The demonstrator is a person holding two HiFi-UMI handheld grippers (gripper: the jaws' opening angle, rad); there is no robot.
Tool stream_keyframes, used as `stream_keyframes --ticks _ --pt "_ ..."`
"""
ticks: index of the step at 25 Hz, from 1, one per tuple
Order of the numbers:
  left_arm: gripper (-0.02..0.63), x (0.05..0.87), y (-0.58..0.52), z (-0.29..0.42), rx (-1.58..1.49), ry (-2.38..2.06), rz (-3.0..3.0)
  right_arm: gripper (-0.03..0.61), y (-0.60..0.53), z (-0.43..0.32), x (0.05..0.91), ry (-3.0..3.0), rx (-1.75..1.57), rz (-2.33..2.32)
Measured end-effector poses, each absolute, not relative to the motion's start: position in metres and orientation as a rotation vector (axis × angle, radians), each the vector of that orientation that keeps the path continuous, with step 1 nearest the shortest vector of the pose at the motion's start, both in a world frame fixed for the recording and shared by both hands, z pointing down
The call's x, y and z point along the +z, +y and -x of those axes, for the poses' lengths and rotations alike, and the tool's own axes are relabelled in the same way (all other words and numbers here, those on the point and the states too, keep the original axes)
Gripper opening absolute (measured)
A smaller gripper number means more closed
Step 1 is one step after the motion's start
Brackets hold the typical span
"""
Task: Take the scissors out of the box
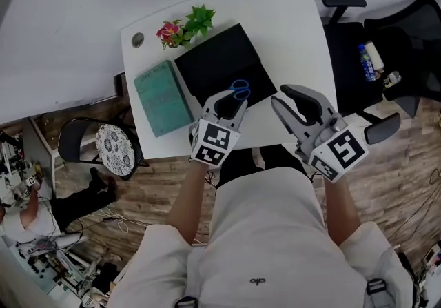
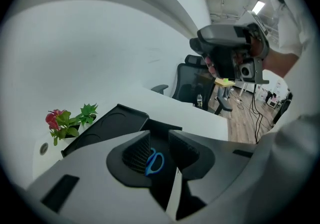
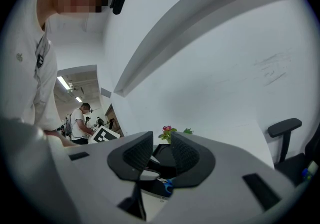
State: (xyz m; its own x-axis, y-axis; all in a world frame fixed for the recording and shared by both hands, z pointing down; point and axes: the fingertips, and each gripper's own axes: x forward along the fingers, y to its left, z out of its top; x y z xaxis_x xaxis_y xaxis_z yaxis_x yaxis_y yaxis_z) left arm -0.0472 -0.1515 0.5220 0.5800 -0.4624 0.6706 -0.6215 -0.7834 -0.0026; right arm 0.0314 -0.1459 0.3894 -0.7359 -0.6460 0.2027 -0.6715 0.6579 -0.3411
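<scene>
Left gripper (image 1: 232, 98): jaws apart with a narrow gap, pointing about 1 o'clock from the wrist, pitched down. Its marker cube (image 1: 215, 142) faces the head camera. Left forearm (image 1: 185, 196) is bare and runs back toward 7 o'clock.
Right gripper (image 1: 284, 96): jaws apart, nothing pinched, pointing about 11 o'clock. It sits at 3 o'clock of the left one, well apart from it, and rides higher. Right forearm (image 1: 342, 207) runs back toward 5 o'clock. Both elbows are tucked near the torso.

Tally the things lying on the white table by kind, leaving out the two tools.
Black box: 1
Scissors: 1
Teal book: 1
Flower plant: 1
Total: 4
</scene>
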Motion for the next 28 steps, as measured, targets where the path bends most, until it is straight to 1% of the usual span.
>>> stream_keyframes --ticks 14,28 --pt "0.115 0.594 -0.162 0.043 1.272 -0.651 -2.572 0.115 -0.155 -0.045 0.416 -2.719 0.711 -1.208" --pt "0.115 0.633 -0.165 0.042 1.434 -0.572 -2.555 0.115 -0.156 -0.053 0.436 -2.663 0.791 -1.264"
